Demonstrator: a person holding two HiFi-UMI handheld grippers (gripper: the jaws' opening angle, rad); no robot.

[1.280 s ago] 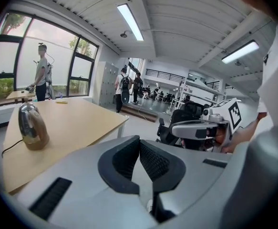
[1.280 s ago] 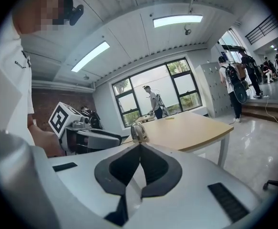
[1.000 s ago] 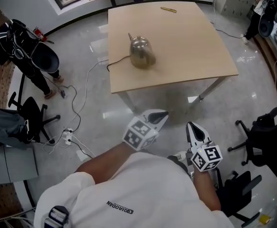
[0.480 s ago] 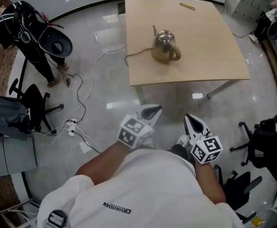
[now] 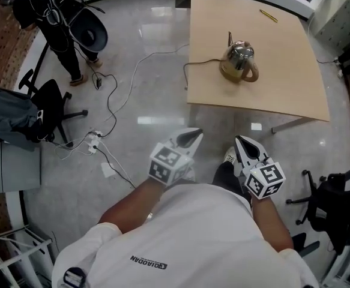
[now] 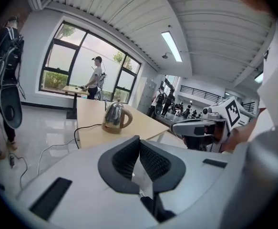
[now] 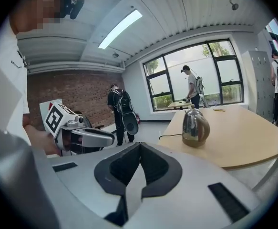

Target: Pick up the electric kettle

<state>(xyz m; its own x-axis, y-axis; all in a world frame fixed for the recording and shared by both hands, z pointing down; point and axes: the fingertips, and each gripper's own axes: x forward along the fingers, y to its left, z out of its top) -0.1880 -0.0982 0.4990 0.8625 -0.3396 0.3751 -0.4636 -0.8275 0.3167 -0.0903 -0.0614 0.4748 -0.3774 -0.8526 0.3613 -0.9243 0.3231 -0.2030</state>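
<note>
A steel electric kettle (image 5: 239,62) with a tan handle stands on a light wooden table (image 5: 283,83), its black cord trailing off the left edge to the floor. The same kettle (image 6: 116,118) shows ahead in the left gripper view, and the kettle (image 7: 194,127) also stands ahead in the right gripper view. My left gripper (image 5: 194,138) and right gripper (image 5: 243,143) are held close to my body over the floor, well short of the table. Both are shut with nothing between the pads.
A black office chair (image 5: 36,116) and a power strip (image 5: 93,141) with cables lie on the floor at left. A person (image 5: 54,17) with a backpack stands at far left. A yellow pen (image 5: 268,15) lies on the table's far side. Another chair (image 5: 334,212) is at right.
The table and kettle have shifted right and slightly nearer in the head view as I moved across the floor. Both grippers stayed shut in front of me.
</note>
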